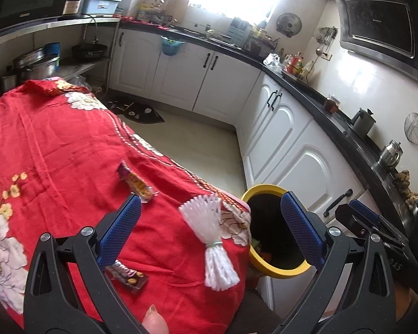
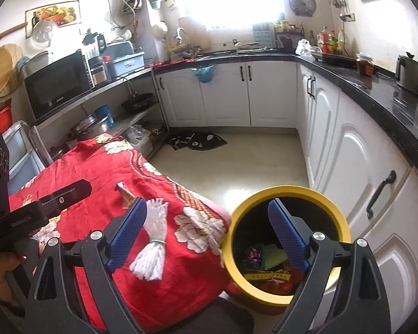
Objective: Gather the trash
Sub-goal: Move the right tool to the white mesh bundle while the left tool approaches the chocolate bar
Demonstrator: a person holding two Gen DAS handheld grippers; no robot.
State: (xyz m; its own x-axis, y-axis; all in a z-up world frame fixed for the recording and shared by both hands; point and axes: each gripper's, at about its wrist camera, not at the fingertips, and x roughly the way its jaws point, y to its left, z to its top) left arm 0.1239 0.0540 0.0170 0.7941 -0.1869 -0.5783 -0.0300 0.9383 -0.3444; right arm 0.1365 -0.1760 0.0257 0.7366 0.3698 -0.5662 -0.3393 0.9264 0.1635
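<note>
A white foam fruit net tied with a green band lies on the red flowered cloth near its edge. An orange snack wrapper lies farther back on the cloth, and a dark wrapper sits under my left gripper's left finger. The yellow bin stands beside the cloth with several wrappers inside. My left gripper is open above the net. My right gripper is open with nothing between its fingers, spanning the net and the bin's mouth.
White cabinets under a black counter run close along the right of the bin. A dark mat lies on the pale floor beyond. A shelf with a microwave and pots stands at the left. A fingertip shows at the bottom.
</note>
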